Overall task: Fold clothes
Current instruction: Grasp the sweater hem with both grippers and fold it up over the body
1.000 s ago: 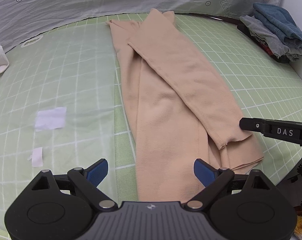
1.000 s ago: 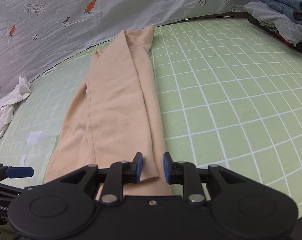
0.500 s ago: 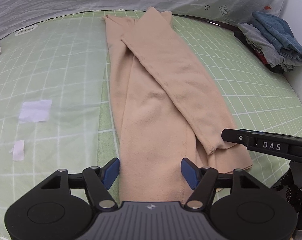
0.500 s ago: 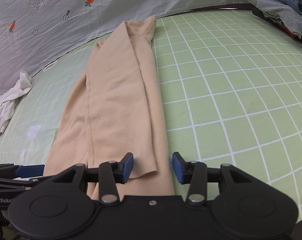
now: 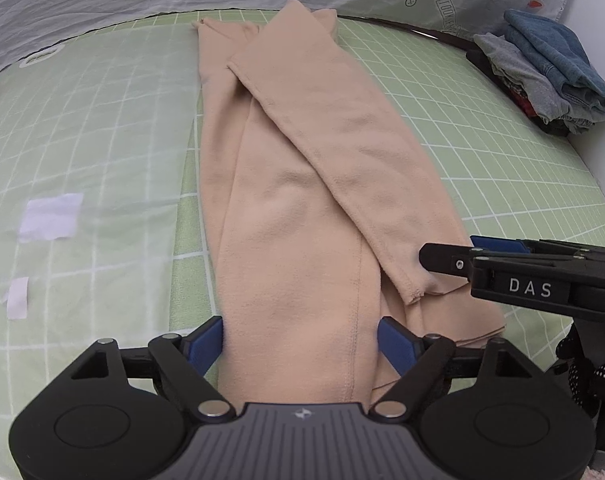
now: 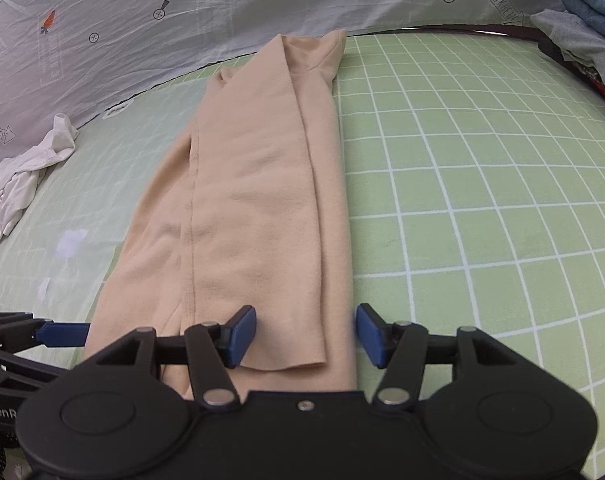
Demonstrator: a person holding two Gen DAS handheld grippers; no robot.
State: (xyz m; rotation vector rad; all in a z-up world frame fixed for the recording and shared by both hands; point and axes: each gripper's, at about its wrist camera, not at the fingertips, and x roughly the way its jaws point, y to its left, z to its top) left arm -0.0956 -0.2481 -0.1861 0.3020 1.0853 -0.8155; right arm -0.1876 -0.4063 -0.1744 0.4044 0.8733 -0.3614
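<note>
Left wrist view: the left gripper (image 5: 300, 344) straddles the near end of the garment (image 5: 302, 184) lying along the mat (image 5: 482, 140); its jaws are opening, as are those of the right gripper (image 6: 306, 336). A shallow pinch could catch one layer and undo the fold. Readable: "DAS", "LOOK HERE".

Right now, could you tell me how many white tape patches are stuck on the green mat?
2: a larger patch left of the beige garment, a smaller strip nearer the camera.
</note>
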